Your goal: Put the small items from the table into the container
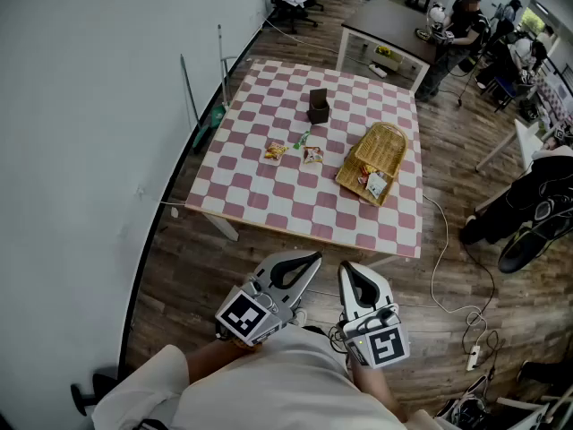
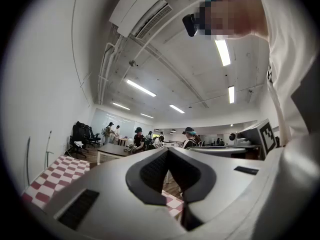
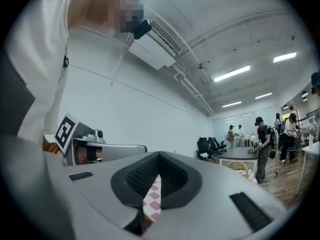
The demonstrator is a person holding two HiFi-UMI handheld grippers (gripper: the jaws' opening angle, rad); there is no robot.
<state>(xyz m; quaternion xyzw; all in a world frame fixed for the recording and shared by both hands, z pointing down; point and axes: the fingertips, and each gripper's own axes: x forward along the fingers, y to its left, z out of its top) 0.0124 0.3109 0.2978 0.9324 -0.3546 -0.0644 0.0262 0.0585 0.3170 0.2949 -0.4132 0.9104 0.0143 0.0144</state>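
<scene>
On the pink-and-white checked table (image 1: 269, 204) lie two small snack packets (image 1: 275, 151) (image 1: 312, 155) and a little green item (image 1: 303, 138). To their right is a wicker basket (image 1: 385, 141) with a few packets inside. My left gripper (image 1: 313, 257) and right gripper (image 1: 345, 268) hang side by side over the wooden floor, well short of the table's near edge. Both are shut and hold nothing. In the left gripper view the left gripper (image 2: 167, 149) has its jaw tips together. The right gripper (image 3: 159, 154) looks the same in its own view, where the basket (image 3: 239, 168) shows far off.
A dark brown box (image 1: 318, 106) stands at the back of the table. A white wall runs along the left. A cable (image 1: 448, 267) trails on the floor to the right. Beyond are a dark desk (image 1: 394, 21), office chairs and several people.
</scene>
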